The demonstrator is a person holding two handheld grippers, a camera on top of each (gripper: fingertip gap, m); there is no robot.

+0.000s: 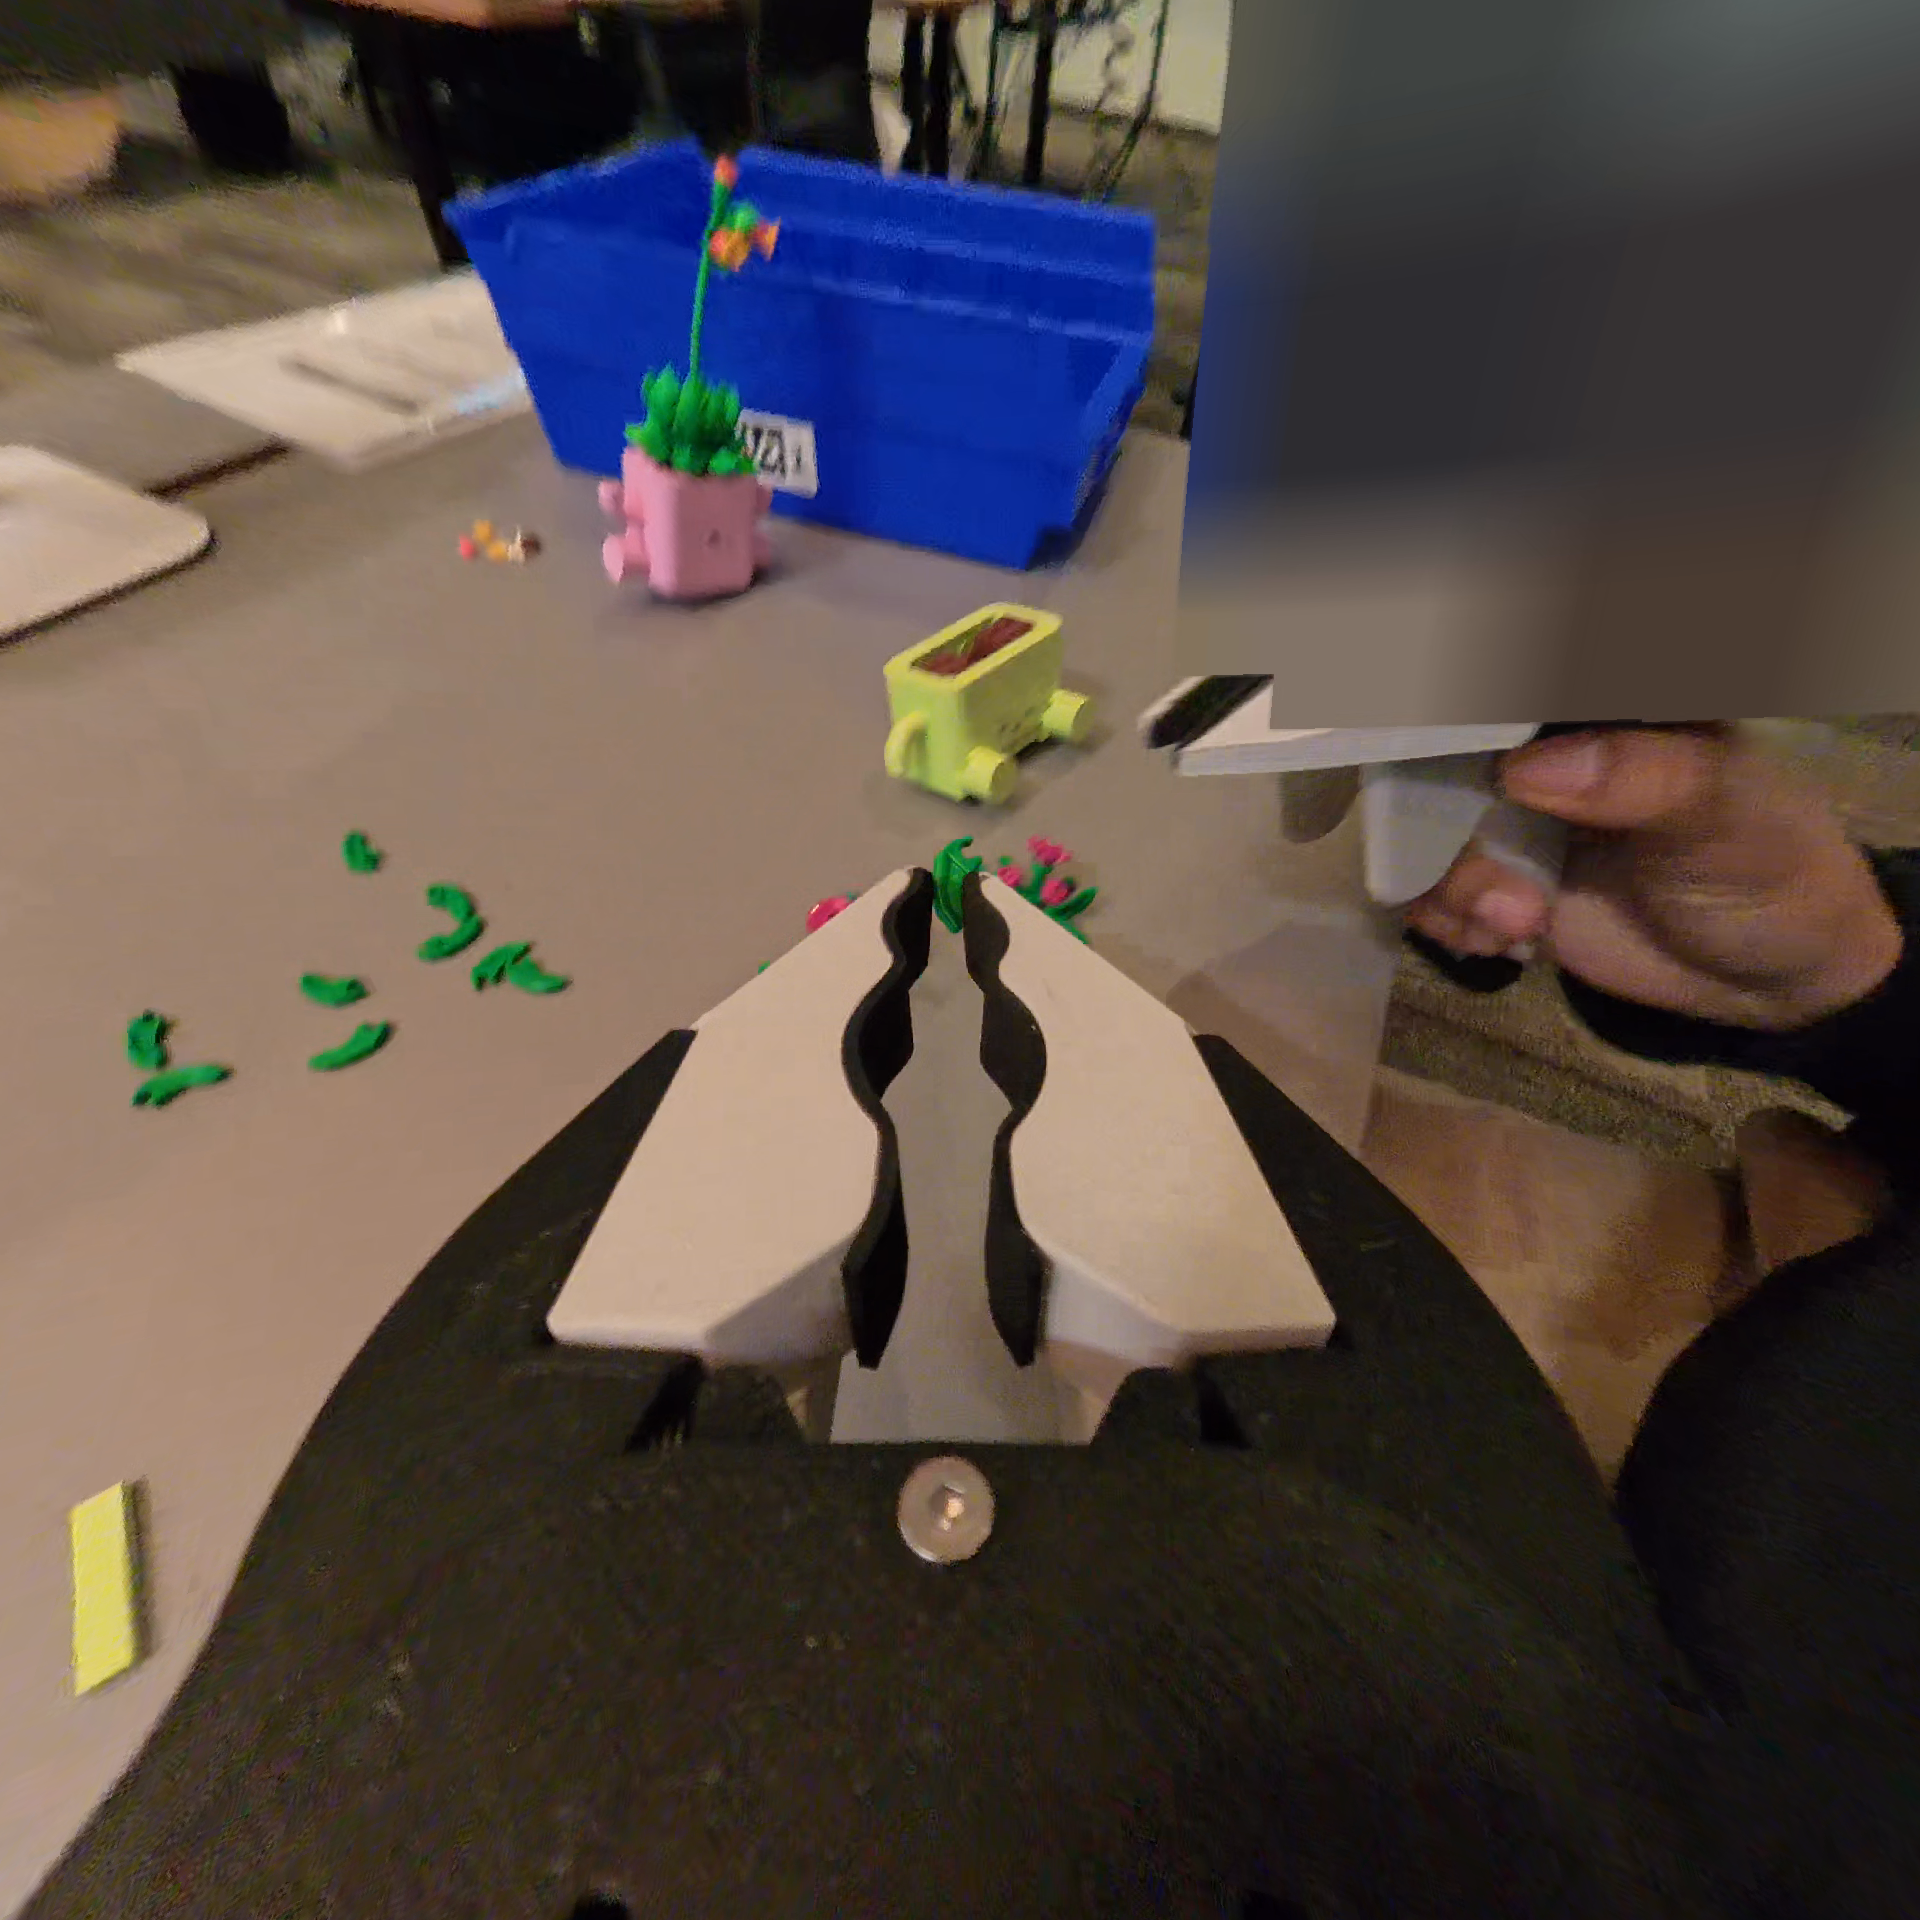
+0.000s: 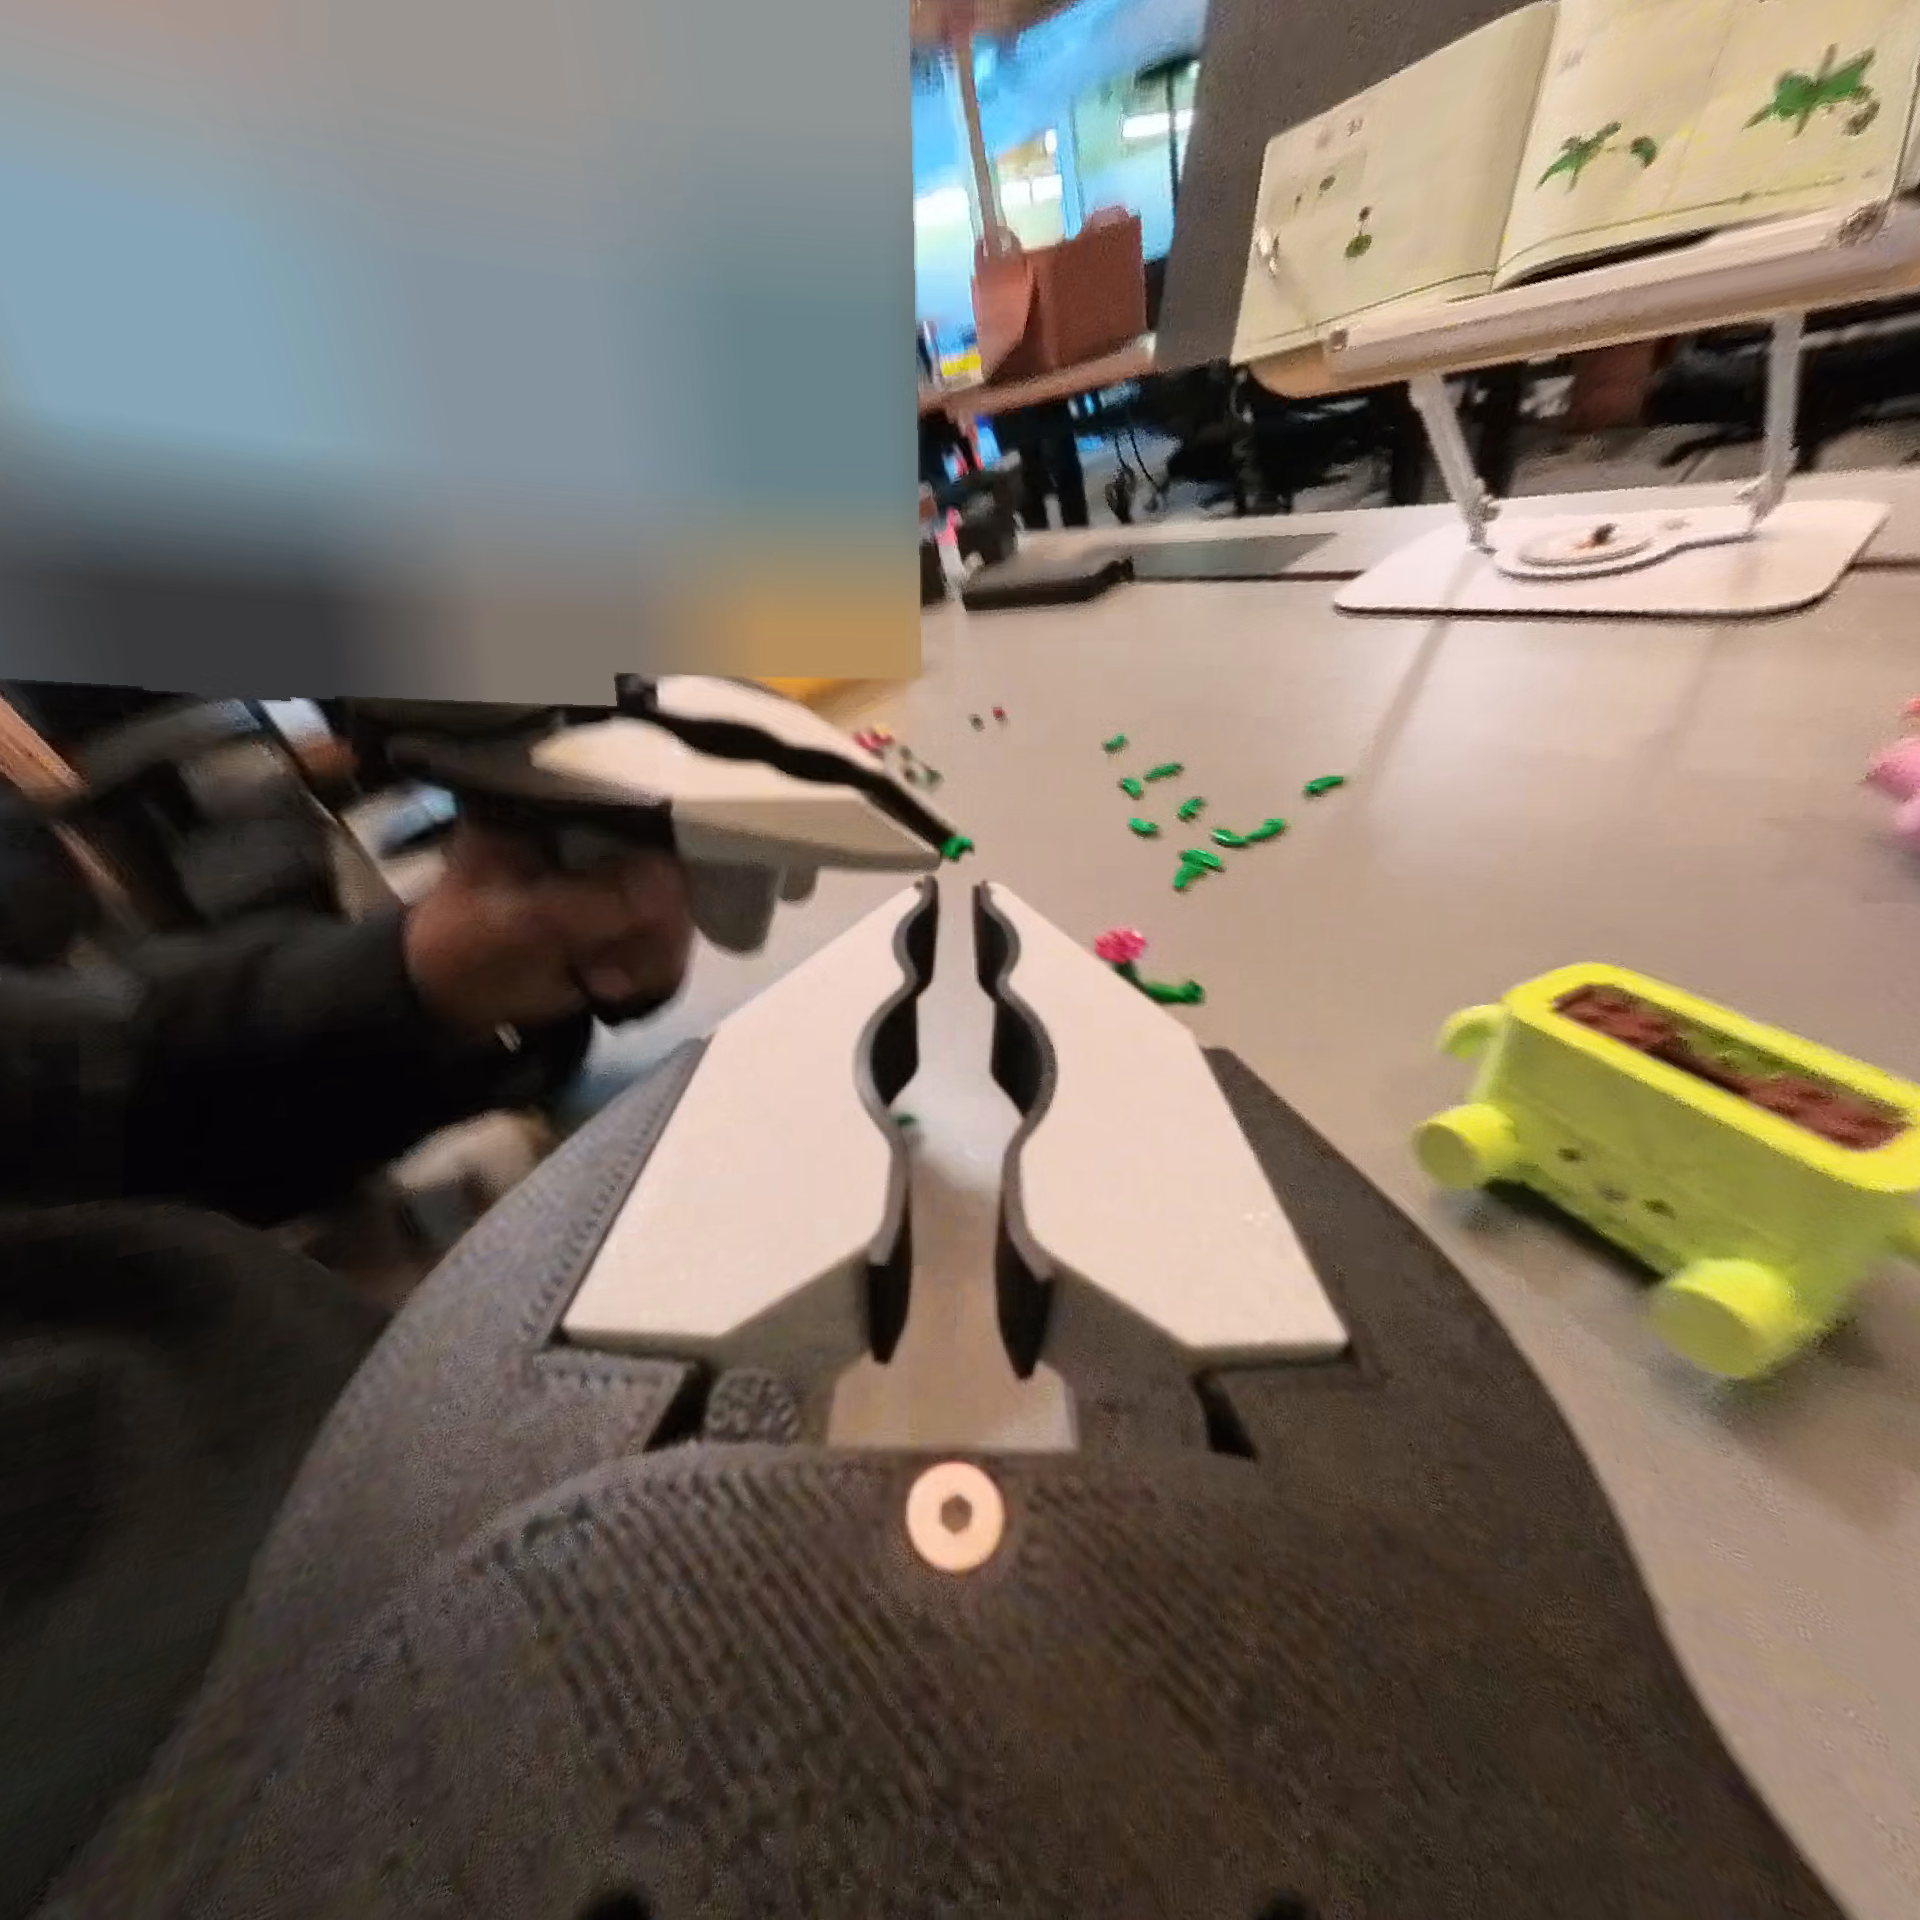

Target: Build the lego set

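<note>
L gripper (image 1: 945, 883) pinching green leaf (image 1: 951, 878).

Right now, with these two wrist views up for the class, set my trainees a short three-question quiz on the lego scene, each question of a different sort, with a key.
1. True or false: the left gripper is pinching a small green leaf piece at its fingertips.
2. Multiple choice: the brown-filled lime-green planter stands A) inside the blue bin; B) on the grey table, in front of the bin; C) on top of the pink pot.
3. Fill in: the tall stem with orange flowers rises from the ____ pot.

Key: 1 true, and the right wrist view shows the leaf at its tip too; 2 B; 3 pink. The right gripper holds nothing, its jaws slightly apart.
</note>
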